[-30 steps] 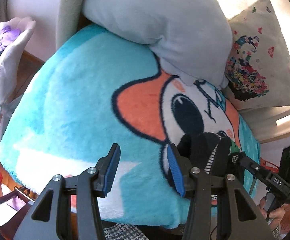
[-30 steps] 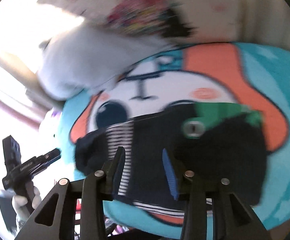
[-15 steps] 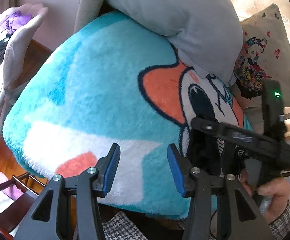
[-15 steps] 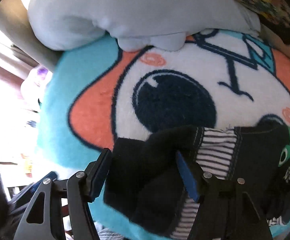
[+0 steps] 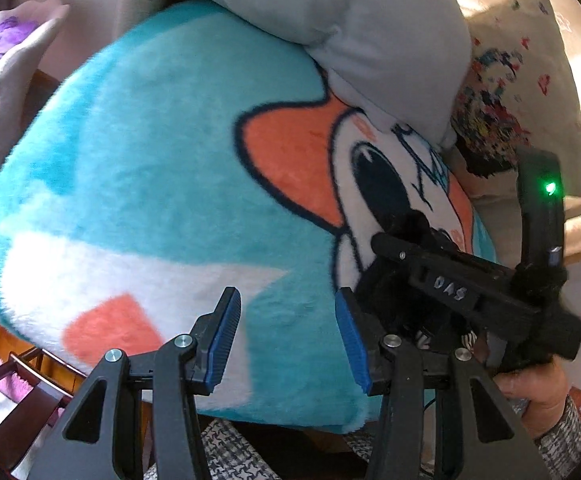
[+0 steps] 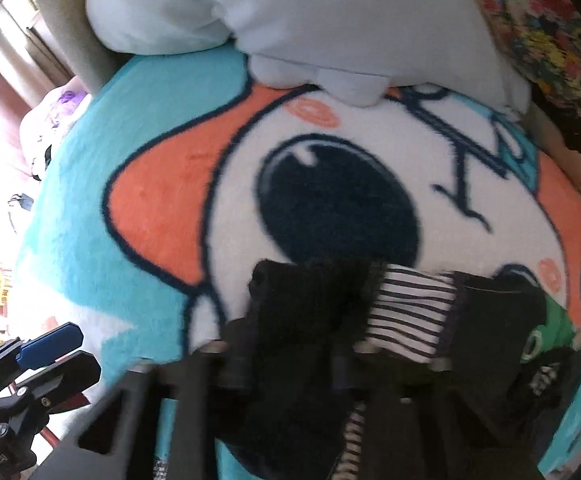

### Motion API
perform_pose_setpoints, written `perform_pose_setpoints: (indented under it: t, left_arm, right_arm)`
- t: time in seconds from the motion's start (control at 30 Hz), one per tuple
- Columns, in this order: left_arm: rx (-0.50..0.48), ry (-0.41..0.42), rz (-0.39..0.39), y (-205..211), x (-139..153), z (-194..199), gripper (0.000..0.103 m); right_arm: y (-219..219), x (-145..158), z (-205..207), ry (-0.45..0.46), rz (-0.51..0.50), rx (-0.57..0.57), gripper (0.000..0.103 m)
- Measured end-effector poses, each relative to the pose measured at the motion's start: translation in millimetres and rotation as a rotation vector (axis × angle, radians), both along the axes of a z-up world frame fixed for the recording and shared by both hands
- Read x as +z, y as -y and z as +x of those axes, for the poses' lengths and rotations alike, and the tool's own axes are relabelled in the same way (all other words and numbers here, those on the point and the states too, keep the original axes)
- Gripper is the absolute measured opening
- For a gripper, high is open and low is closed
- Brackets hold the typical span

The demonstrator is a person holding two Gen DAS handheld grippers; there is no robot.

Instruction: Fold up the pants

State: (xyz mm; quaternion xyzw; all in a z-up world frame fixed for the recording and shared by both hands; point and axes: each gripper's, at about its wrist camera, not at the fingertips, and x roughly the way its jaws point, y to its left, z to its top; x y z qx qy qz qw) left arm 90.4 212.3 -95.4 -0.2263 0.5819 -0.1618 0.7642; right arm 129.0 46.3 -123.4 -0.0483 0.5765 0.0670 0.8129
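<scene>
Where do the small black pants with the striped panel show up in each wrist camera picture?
Left wrist: small black pants with the striped panel, right of centre, mostly hidden behind the right gripper.
Right wrist: bottom centre to right, lying on the turquoise plush blanket.
Shared landmark: the blanket's big dark cartoon eye, just above the pants.

A fluffy turquoise fleece blanket (image 6: pixel 90 240) carries a cartoon face in white and orange with navy outlines and a big navy eye. The small black pants (image 6: pixel 302 312) have a black-and-white striped panel and a green patch. A plain pale grey pillow (image 5: pixel 350 28) sits above, beside a cream cushion (image 5: pixel 530 92) with a multicoloured floral print. Each black hand-held gripper (image 5: pixel 286 338) has blue pads.
</scene>
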Motion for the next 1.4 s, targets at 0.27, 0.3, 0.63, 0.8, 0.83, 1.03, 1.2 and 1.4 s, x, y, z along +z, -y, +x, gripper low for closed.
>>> perform_pose_setpoints:
  t: [0.27, 0.3, 0.63, 0.8, 0.83, 1.03, 1.2, 1.4]
  left_arm:
    - [-0.175, 0.058, -0.038, 59.8, -4.0, -0.1, 0.053]
    - [-0.198, 0.074, -0.023, 67.6, -3.3, 0.0, 0.053]
    - [-0.334, 0.125, -0.012, 118.9, 21.4, -5.5, 0.014]
    - [-0.364, 0.167, -0.004, 139.9, 49.8, -15.2, 0.014]
    - [-0.376, 0.180, 0.001, 147.1, 56.6, -17.7, 0.014]
    - [-0.454, 0.234, 0.027, 203.6, 83.3, -29.9, 0.014]
    - [-0.513, 0.201, 0.024, 257.0, 78.7, -32.9, 0.014]
    - [-0.580, 0.123, 0.051, 310.4, 50.2, -39.0, 0.016]
  right_arm:
    - [50.9, 24.9, -7.3, -0.009, 0.240, -0.071, 0.019]
    - [52.7, 27.5, -7.0, -0.012, 0.261, -0.078, 0.019]
    - [73.3, 52.5, -20.8, 0.035, 0.373, -0.097, 0.019]
    - [100.6, 70.7, -33.3, 0.079, 0.446, -0.108, 0.019]
    - [105.9, 73.1, -34.1, 0.086, 0.461, -0.114, 0.019]
    - [157.3, 89.2, -48.6, 0.142, 0.545, -0.160, 0.019]
    - [209.7, 89.4, -63.9, 0.171, 0.595, -0.228, 0.019]
    - [278.6, 61.6, -78.9, 0.164, 0.625, -0.374, 0.033]
